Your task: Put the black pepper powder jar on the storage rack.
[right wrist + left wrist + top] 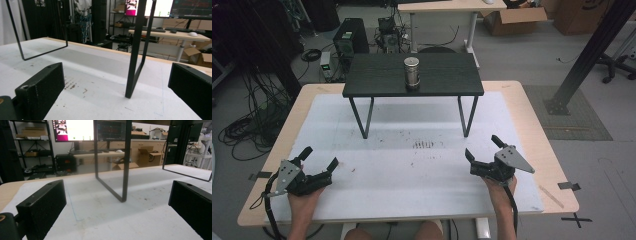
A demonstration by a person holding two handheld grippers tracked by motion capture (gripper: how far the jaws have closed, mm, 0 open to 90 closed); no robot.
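A small upright cylindrical metal can (411,72) is seen standing on the top of a low black rectangular stand with thin black wire legs (413,75), which itself rests on the white mat (412,200) covering the pale wooden table (532,120). The can is placed near the front edge of the stand's top, a little right of its middle, with its long axis vertical. Both tools are held low at the near side of the mat, well apart from the can, which lies forward of and above them. The left gripper (320,158) is held at the near left corner and the right gripper (482,146) at the near right; the right one is judged the nearer of the two, since the can sits slightly to the right and that gripper is a little farther forward. Both pairs of jaws are spread wide with nothing between them. Any reach is judged to call for a lift above the stand's top before closing in on the can from the side. The can and both hands are laid out together in the high view, while in the left gripper view and the right gripper view the stand's legs are shown close ahead.
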